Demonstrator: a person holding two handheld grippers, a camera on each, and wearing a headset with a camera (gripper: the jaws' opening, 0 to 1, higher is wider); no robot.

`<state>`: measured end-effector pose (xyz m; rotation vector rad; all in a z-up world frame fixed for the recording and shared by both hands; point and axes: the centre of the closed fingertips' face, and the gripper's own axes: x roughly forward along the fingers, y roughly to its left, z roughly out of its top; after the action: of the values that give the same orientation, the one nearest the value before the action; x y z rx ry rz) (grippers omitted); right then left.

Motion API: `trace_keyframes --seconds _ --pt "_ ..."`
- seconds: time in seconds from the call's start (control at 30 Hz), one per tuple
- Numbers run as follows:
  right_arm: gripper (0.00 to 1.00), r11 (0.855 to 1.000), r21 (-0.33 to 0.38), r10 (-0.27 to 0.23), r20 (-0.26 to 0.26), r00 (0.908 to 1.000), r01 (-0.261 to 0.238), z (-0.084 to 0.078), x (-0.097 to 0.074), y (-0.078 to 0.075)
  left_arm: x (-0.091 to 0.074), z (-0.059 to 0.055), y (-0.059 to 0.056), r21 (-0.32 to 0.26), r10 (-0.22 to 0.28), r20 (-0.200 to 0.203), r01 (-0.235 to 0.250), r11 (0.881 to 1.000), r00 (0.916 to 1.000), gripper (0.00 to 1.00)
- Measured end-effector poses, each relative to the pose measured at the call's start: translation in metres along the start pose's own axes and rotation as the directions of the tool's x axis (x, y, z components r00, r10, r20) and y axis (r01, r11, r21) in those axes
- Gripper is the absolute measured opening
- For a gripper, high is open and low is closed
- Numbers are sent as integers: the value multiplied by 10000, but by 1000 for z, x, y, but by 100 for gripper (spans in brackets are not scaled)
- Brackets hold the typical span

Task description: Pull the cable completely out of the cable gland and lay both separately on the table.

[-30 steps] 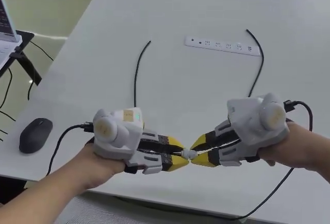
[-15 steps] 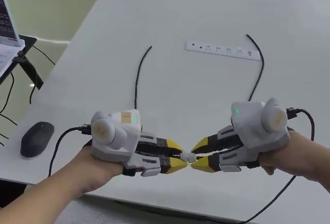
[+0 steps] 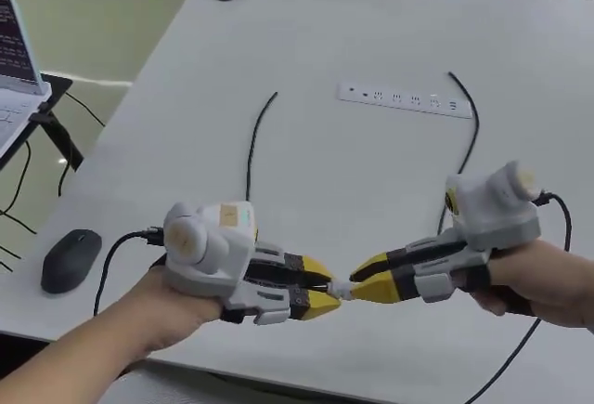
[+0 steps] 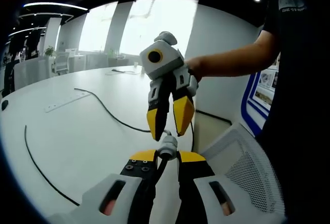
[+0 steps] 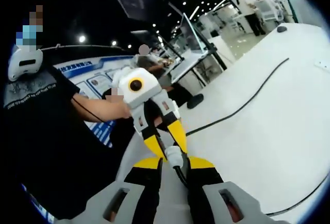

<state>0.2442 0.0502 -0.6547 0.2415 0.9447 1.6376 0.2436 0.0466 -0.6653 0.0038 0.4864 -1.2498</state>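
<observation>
Yellow-tipped and clenched: pins the cable gland (image 3: 341, 288) in the left gripper (image 3: 330, 290), the black cable (image 5: 179, 171) in the right gripper (image 3: 355, 292), above the near edge of the tabletop (image 3: 371, 172). Risks slipping off the thin cable under a skewed pull; might drop the gland overboard.

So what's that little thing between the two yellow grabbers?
The small whitish cable gland, pinched in the left gripper; its black cable runs into the right gripper. The head view and both gripper views show it.
</observation>
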Motion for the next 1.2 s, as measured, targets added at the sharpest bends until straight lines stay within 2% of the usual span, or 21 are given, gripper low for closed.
trace_keyframes --seconds 0.17,0.3,0.57,0.67,0.77,0.87,0.97,1.0,1.03,1.1,1.13,1.17,1.2 --pt "11 9999 95 55 -81 10000 -55 -3 3 0 -2 0 1 -140 21 1 -21 9999 10000 15" --pt "11 9992 179 347 -155 9993 -344 -6 7 7 -2 0 0 -193 1 6 -1 9998 10000 15" --pt "9 9994 57 348 -162 9993 -348 -7 10 7 -1 -1 -2 -216 -105 -98 103 9997 9999 14" --pt "7 9978 -656 69 -338 9994 -91 -7 10 7 -1 -2 -1 -384 -73 -92 69 9992 9999 14" --pt "7 9871 -1585 -299 -519 9982 213 -6 10 7 -1 -1 0 -443 -95 -98 91 9990 9999 14" --pt "6 9754 -2160 -593 -649 9961 440 -5 10 8 -1 -1 1 -605 -123 -76 118 9981 9999 14" --pt "6 9480 -3099 -1018 -813 9915 719 -6 9 6 -1 -1 0 -899 -138 -72 131 9959 9999 14" --pt "6 9346 -3457 -1219 -919 9883 832 -7 9 6 -1 -1 0 -933 -142 -76 134 9955 9999 14" --pt "6 9287 -3602 -1307 -955 9868 882 -8 9 6 -1 -2 -1 -998 -170 -99 159 9949 9998 14" --pt "7 8877 -4470 -1750 -1054 9789 1105 -9 10 7 0 -3 -2 -1120 -200 -123 185 9935 9997 14" --pt "7 8590 -4972 -2034 -1127 9726 1220 -10 10 6 0 -3 -2 -1153 -216 -126 200 9931 9997 14" --pt "7 8423 -5228 -2210 -1134 9687 1310 -11 9 3 0 -4 -2 -1185 -216 -121 200 9928 9997 14" --pt "7 8177 -5570 -2466 -1113 9627 1450 -11 9 3 0 -4 -1 -1225 -209 -109 194 9923 9997 14"
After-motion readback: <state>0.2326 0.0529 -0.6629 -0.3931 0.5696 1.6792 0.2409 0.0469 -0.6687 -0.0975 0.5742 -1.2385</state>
